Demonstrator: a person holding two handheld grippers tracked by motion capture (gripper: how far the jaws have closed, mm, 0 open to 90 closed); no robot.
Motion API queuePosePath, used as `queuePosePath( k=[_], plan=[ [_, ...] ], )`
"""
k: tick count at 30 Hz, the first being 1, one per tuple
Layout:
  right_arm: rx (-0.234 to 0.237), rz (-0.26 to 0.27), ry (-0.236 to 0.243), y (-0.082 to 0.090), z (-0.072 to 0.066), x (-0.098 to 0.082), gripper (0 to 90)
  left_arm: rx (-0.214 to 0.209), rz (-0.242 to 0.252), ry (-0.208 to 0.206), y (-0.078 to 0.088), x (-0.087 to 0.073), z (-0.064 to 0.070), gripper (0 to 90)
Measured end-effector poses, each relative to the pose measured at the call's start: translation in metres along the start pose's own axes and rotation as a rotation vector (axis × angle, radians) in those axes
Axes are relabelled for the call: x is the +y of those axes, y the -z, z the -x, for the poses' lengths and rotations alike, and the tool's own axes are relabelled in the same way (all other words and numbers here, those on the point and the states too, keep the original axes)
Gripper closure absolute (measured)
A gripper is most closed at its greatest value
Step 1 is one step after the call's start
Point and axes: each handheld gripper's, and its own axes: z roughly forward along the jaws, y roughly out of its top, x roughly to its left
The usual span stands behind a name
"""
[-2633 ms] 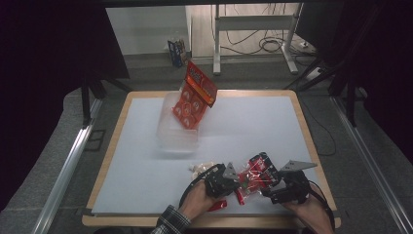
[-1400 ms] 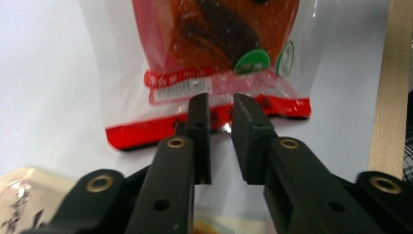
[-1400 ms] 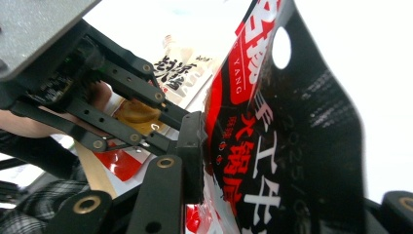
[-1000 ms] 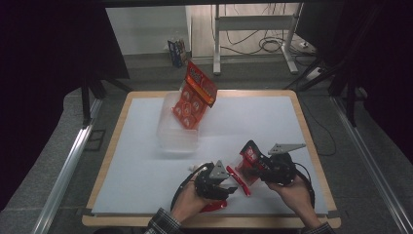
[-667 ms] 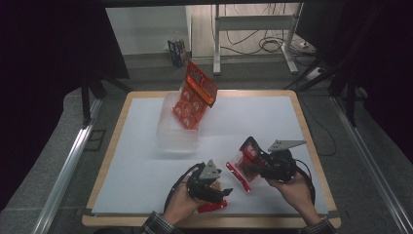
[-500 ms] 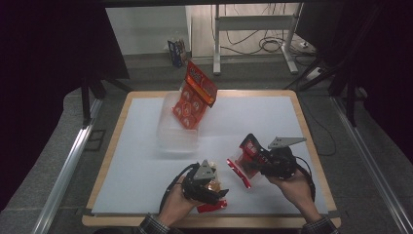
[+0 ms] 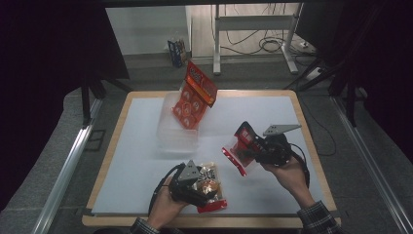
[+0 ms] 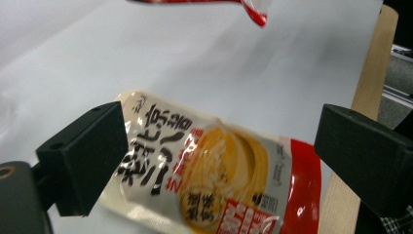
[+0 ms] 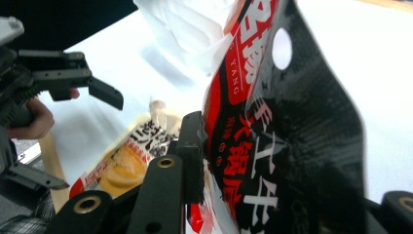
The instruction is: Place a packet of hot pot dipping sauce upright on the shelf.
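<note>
A white, yellow and red noodle packet (image 7: 212, 173) lies flat on the white table mat near the front edge. My left gripper (image 7: 202, 187) straddles it. In the left gripper view its jaws have just been opening and stand wide apart beside the packet (image 8: 209, 175), with neither of the pads (image 8: 83, 156) pressing on it. To the right, my right gripper (image 7: 249, 146) is shut on a red and black packet (image 7: 238, 146) and holds it above the mat. In the right gripper view this packet (image 9: 292, 146) stands upright against the left finger (image 9: 192, 156) and hides the other one.
A clear plastic tub (image 7: 170, 131) stands at the mat's middle back. A red packet (image 7: 195, 95) leans upright in it. The wooden table rim (image 7: 311, 146) runs close to the right hand. A metal stand and cables sit on the floor beyond the table.
My left gripper has opened and slid left, leaving the noodle packet flat on the mat. My right gripper has lifted a little with the red and black packet.
</note>
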Motion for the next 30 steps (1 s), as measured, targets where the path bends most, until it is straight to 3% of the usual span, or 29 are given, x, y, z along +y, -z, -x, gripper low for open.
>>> queuePosePath(
  k=[14,23,30],
  plan=[
    [0.008,0.007,0.021,-0.016,0.006,0.042,68.2,0.028,0.026,0.046,0.018,-0.022,-0.010,1.1],
    [0.004,0.014,0.051,-0.031,0.009,0.069,68.2,0.076,0.041,0.039,0.028,-0.032,-0.014,0.2],
    [0.021,-0.019,0.084,-0.054,0.010,0.082,68.2,0.101,0.041,0.039,0.034,-0.040,-0.015,0.0]
  ],
)
